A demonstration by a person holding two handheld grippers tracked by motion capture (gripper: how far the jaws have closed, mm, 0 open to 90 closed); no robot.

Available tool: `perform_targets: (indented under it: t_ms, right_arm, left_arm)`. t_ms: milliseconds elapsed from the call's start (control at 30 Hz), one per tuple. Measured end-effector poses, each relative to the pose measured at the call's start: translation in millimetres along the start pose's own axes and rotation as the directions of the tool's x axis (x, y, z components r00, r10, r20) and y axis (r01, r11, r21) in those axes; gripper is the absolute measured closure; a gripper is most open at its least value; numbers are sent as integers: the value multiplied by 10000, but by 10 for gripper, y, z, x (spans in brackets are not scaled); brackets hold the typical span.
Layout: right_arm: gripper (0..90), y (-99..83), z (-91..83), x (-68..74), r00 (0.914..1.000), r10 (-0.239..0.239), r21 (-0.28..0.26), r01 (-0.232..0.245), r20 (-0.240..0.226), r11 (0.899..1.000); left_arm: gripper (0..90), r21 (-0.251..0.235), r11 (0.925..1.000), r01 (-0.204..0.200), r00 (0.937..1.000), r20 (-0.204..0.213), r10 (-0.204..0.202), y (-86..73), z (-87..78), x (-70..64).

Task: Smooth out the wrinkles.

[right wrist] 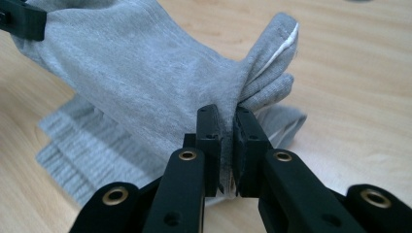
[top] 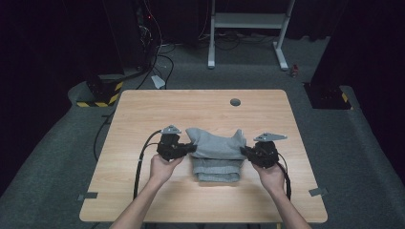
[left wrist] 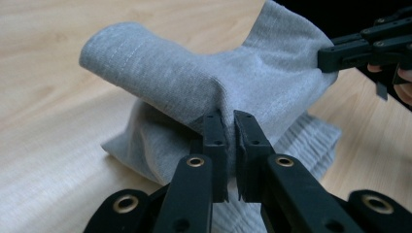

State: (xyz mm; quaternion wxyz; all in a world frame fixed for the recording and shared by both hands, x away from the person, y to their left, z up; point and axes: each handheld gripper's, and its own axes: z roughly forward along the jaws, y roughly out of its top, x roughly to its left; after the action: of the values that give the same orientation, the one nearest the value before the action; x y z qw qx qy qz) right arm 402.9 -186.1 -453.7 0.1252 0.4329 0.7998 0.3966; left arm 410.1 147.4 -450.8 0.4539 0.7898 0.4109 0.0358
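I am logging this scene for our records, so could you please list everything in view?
garment: one, grey, folded, middle of the table, its upper layer lifted at both sides.
table: one, light wood, centre of the high view.
grommet: one, grey, round, far part of the tabletop.
tape pieces: two, grey, near corners of the table.
metal stand: one, white, on the floor beyond the table.
left gripper: one, black, fingers shut on the garment's left side.
right gripper: one, black, fingers shut on its right side.
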Motion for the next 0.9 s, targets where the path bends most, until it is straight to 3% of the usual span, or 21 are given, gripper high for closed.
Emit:
perform_targets:
  t_ms: [200, 300, 433, 567, 700, 900]
  right_arm:
    - [826, -215, 64, 19, 9998, 155, 349, -151, -112, 9993]
    - [824, -315, 99, 59, 10000, -33, 609, 32, 3, 9981]
    - [822, -419, 160, 67, 10000, -40, 718, 38, 24, 9974]
    - [820, -442, 197, 89, 9999, -25, 878, 14, 118, 9961]
    - [820, -428, 248, 98, 9990, -310, 948, 279, 314, 9951]
    - [821, -319, 390, 17, 9968, -414, 995, 344, 687, 9944]
  left_arm:
    - [847, 299, 9993, 215, 9998, -58, -214, -226, 40, -21]
    - [847, 542, 9984, 129, 9998, -128, -123, -334, 75, -34]
    - [847, 846, 9959, 305, 9994, -160, -292, -442, 164, -30]
    - [847, 970, 9941, 488, 9985, -303, -461, -473, 219, -17]
    - [847, 1089, 9931, 431, 9979, -535, -374, -469, 269, -12]
    - [847, 831, 9939, 724, 9944, -825, -656, -382, 362, 94]
